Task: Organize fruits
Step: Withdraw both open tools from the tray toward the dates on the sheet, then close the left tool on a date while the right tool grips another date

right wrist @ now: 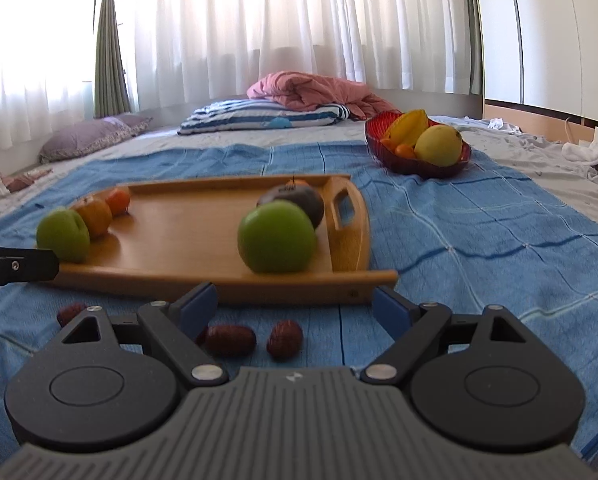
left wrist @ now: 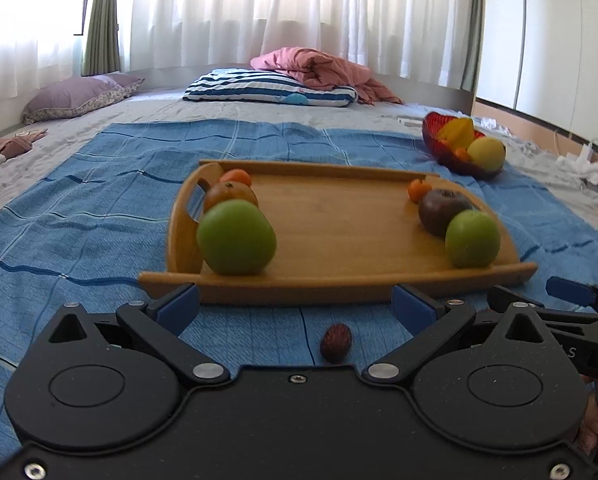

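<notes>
A wooden tray (left wrist: 331, 216) (right wrist: 187, 228) lies on a blue cloth. On its left side sit a green apple (left wrist: 237, 237) (right wrist: 63, 234), an orange fruit (left wrist: 230, 196) and a small tangerine (left wrist: 237, 177). On its right side sit a green apple (left wrist: 472, 239) (right wrist: 277, 237), a dark apple (left wrist: 443, 206) (right wrist: 299, 200) and a small tangerine (left wrist: 418, 190). Red dates lie on the cloth in front of the tray (left wrist: 336, 342) (right wrist: 231, 340) (right wrist: 284, 339). My left gripper (left wrist: 295, 306) is open and empty above one date. My right gripper (right wrist: 295, 306) is open and empty above the dates.
A red bowl (left wrist: 439, 140) (right wrist: 379, 136) with a starfruit, a yellow fruit and small oranges stands at the back right on the cloth. Pillows and a pink blanket (left wrist: 319, 68) lie further back on the bed. The right gripper's finger (left wrist: 571, 292) shows at the left wrist view's right edge.
</notes>
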### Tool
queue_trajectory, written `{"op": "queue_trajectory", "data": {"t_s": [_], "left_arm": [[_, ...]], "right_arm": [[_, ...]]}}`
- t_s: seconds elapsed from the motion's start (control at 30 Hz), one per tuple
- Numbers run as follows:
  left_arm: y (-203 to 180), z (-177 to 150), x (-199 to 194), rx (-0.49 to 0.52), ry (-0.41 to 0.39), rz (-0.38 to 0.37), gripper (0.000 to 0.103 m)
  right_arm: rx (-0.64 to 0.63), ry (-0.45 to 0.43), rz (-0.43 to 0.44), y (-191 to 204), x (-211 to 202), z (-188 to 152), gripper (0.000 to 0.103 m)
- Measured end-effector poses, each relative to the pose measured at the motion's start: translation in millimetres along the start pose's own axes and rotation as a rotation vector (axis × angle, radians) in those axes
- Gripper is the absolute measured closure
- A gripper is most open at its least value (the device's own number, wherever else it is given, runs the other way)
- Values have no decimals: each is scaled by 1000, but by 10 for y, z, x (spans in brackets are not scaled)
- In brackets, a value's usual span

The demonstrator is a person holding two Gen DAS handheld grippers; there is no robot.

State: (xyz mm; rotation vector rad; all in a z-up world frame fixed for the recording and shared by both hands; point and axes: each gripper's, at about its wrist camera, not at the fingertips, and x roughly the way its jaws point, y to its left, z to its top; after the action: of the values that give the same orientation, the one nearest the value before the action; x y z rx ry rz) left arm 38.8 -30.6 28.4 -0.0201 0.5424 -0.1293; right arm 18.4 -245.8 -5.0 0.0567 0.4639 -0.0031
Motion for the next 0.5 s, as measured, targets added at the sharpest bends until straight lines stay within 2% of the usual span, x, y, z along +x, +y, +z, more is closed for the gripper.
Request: {"op": "queue_trajectory", "data": {"t_s": [0.33, 0.4, 0.5], "left_arm": [[-130, -211, 137, 27, 30, 10, 2], [-137, -224, 135, 27, 31, 7, 8], [-137, -218, 127, 21, 37, 0, 36]], "right_arm": [[-118, -22, 4, 181, 21, -100, 11], [-136, -33, 5, 208, 6, -114, 11], [-158, -65, -2, 247, -55, -135, 17]]}}
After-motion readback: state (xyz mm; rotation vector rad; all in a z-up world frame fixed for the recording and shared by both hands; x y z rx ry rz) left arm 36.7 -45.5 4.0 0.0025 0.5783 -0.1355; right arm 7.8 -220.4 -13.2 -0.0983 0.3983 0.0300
